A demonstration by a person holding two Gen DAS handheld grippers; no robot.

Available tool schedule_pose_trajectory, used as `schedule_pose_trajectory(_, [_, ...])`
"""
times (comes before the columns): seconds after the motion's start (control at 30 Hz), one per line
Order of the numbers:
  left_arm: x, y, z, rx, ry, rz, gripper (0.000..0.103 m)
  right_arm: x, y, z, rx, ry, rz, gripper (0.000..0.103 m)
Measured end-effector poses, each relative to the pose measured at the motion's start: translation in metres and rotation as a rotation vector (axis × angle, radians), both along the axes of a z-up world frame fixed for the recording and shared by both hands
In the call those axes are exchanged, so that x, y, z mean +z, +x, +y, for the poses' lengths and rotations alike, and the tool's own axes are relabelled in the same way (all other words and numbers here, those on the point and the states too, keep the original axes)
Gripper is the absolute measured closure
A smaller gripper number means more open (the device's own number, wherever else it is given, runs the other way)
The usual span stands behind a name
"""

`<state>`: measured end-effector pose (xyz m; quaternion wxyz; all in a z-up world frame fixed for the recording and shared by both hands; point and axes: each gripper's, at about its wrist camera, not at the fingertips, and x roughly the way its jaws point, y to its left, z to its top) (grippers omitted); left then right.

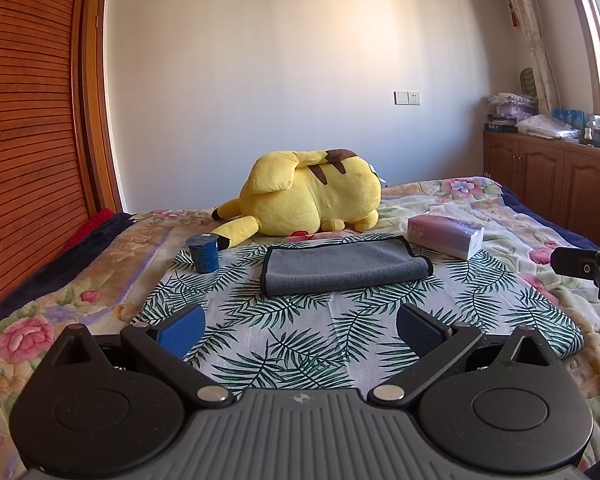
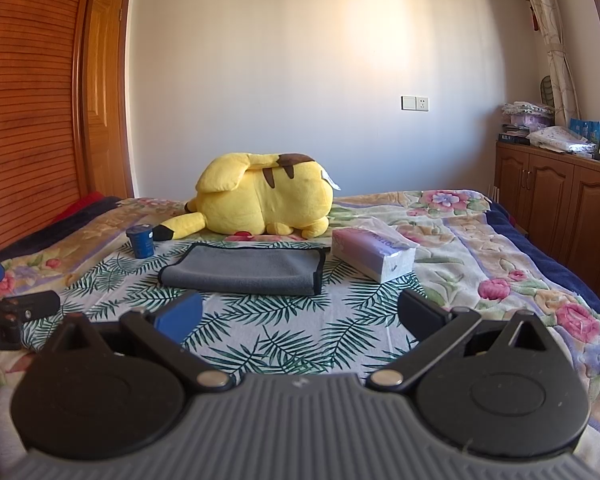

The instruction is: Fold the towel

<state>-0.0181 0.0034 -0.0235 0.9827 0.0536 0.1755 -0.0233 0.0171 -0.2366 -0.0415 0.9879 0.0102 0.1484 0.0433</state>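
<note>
While the folded gray towel (image 1: 342,270) lies on the bed (image 1: 100,264), I hold my left tool (image 1: 300,326) and right tool (image 2: 300,316) spread wide, gripping nothing.

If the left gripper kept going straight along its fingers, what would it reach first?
Probably the grey towel: it lies ahead of the open left gripper on the leaf-print cloth; depth is uncertain.
</note>
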Motion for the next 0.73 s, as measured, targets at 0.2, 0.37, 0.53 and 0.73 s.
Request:
schedule_pose_trajectory(0.2, [-0.0004, -0.0002, -0.0001, 0.000, 0.000, 0.000, 0.016, -0.0001, 0.0000, 0.0001, 0.000, 0.000, 0.000, 0.000])
schedule_pose_trajectory(0.37, [0.0002, 0.0000, -0.0006, 0.001, 0.000, 0.000, 0.016, -0.0003, -0.0001, 0.0001, 0.000, 0.000, 0.000, 0.000])
schedule_pose_trajectory(0.53, [-0.0012, -0.0001, -0.0002, 0.001, 0.002, 0.001, 0.016, -0.0003, -0.0001, 0.0001, 0.000, 0.000, 0.000, 0.000])
schedule_pose_trajectory(0.73, [-0.0010, 0.0002, -0.0002, -0.001, -0.001, 0.002, 0.016, -0.0003, 0.0000, 0.0000, 0.000, 0.000, -0.001, 0.000])
